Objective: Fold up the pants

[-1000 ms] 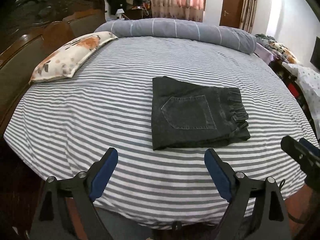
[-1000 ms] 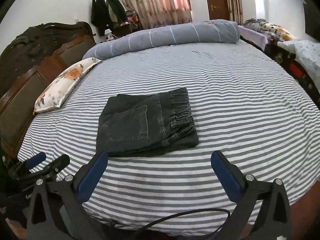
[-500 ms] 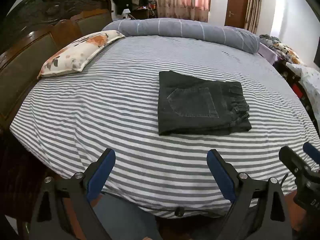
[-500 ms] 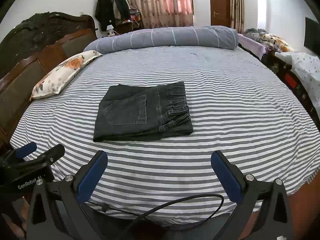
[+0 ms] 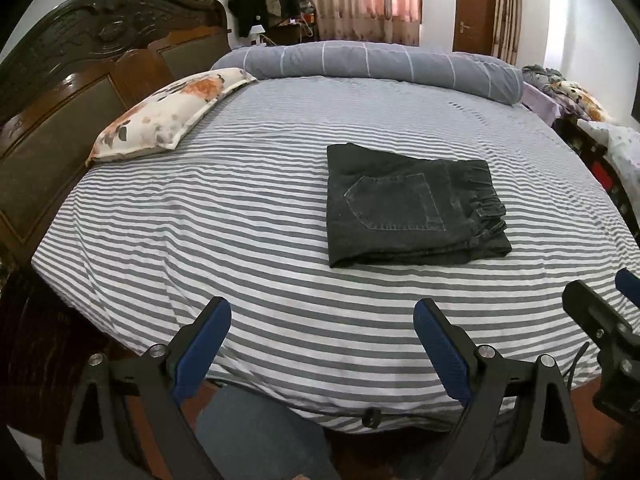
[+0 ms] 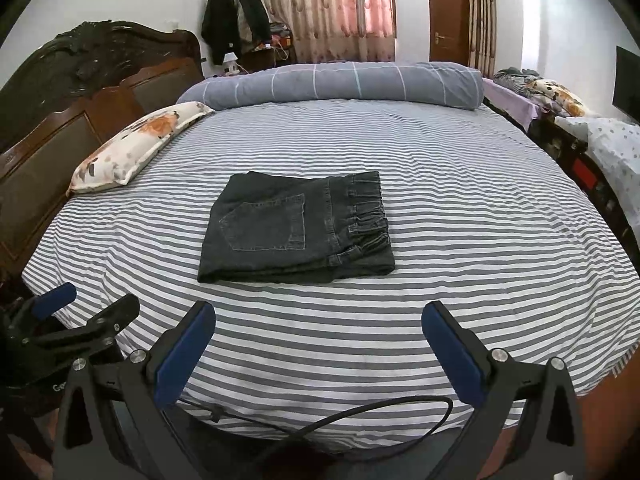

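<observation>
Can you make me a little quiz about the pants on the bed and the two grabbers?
1. True or false: the pants lie folded on the striped bed.
2. Which pillow is nearer the headboard? A. flowered pillow B. long grey bolster
3. Fill in: the left gripper and right gripper both hold ____.

Key: 1 true; 2 A; 3 nothing, both are open.
</observation>
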`<state>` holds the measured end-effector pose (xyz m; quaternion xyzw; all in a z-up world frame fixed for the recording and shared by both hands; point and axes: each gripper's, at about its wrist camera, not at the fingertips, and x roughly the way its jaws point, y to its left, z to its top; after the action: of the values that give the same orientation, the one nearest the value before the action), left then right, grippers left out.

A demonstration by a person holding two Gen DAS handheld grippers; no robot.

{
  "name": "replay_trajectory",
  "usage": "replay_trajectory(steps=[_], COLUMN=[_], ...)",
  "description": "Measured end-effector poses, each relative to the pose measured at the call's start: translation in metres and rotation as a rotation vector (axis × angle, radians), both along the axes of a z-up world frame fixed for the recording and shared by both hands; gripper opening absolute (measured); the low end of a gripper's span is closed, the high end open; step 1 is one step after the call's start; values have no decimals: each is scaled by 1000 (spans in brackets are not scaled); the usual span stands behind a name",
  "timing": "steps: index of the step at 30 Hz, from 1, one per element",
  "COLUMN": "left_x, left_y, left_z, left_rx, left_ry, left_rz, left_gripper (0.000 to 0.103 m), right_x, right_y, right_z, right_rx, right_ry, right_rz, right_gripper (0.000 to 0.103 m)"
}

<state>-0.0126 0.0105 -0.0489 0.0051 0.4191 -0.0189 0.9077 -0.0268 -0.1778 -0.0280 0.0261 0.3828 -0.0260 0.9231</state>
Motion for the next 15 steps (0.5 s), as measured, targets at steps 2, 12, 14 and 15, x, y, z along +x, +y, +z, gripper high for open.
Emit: replay_trajectory(steps=[2,12,14,15], left_x=[-1,-2,-2,-3], left_y=[0,-3,-4,-4], left_z=[0,1,1,1], left_rx=[2,-1,1,2], left_ry=[-2,-4,-3,-3], left_rz=[0,-14,-13,-12], left_gripper=[93,93,93,93], right_x=[0,-1,0,0], right_y=[0,5,6,6], right_z=[0,-3,-4,-4], right_rx=[1,-3,-6,-5], right_ry=[3,18,22,25], right_rz=[4,22,22,23], right_gripper=[102,102,102,102])
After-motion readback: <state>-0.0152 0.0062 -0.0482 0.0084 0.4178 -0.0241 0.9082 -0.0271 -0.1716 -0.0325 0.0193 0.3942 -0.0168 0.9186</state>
